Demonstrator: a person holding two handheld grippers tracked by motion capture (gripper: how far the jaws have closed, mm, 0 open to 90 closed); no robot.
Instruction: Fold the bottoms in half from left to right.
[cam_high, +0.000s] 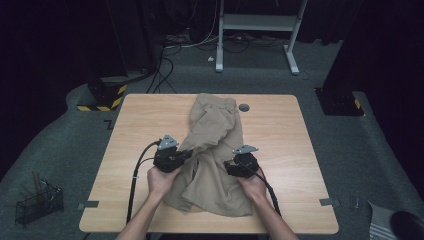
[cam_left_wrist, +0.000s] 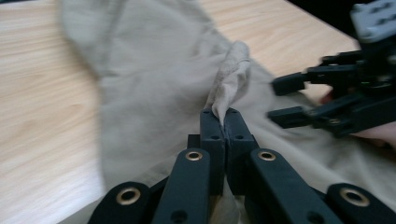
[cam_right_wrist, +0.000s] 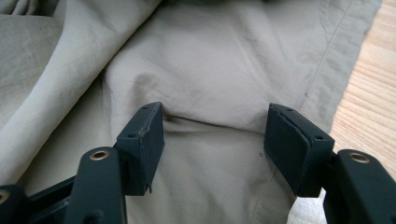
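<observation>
Desk (cam_high: 280, 125) – light wood, carrying tan trousers (cam_high: 215, 150) at mid-width, long axis running from far edge to near edge, waistband at the far end, legs rumpled toward the person. High view alone gives the full layout plus a small dark disc (cam_high: 244, 107) beside the waistband near the far edge. Left gripper (cam_high: 189, 154) – its own view shows jaws pressed together, pinching a raised fold of cloth (cam_left_wrist: 231, 74), with the other gripper beyond. Right gripper (cam_right_wrist: 215, 135) – jaws spread wide, resting on flat fabric, hem seam toward the desk's right edge.
</observation>
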